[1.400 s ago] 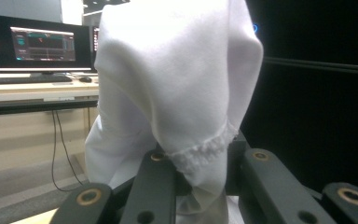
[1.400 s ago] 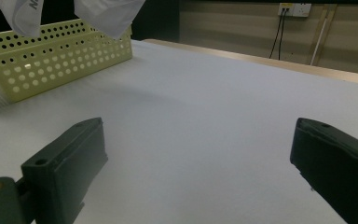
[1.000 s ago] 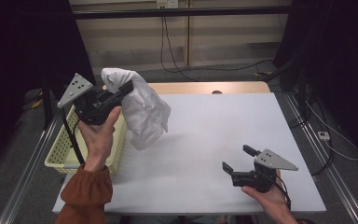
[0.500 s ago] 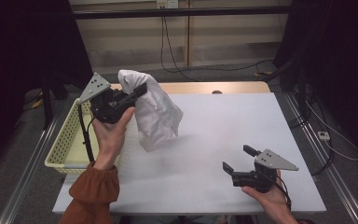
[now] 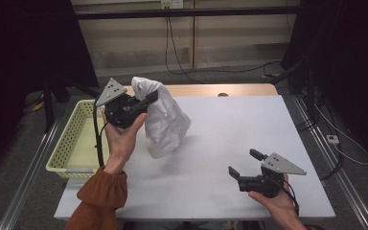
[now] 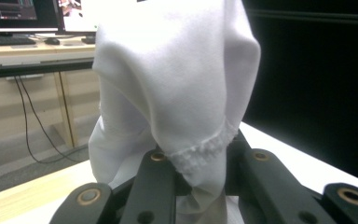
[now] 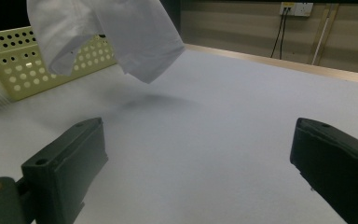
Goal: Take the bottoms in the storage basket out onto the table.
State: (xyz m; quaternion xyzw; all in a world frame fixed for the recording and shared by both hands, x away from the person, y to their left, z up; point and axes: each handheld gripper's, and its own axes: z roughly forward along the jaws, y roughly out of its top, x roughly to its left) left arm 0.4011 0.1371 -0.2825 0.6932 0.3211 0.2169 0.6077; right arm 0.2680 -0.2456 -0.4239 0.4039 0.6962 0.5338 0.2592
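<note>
The left gripper (image 5: 149, 98) is clamped tight on a white cloth (image 5: 163, 117), pinching a bunched bit near its stitched hem. The cloth hangs down from the jaws like a soft bag, long way up and down, and its bottom edge floats just above the white counter (image 5: 249, 139); a faint shadow lies under it. It is near the left side of the counter, just beside the yellow basket (image 5: 74, 143). The right gripper (image 5: 243, 163) rests low near the front right, jaws wide apart with nothing between them, well apart from the cloth. From there the cloth lies ahead and off toward the basket side, so the left hand is the near one. I think the cloth will go down flat on the counter next. What kind of cloth it is stays hard to tell, since it is all folded up. In the right gripper view the top of the cloth (image 7: 107, 32) is cut off.
</note>
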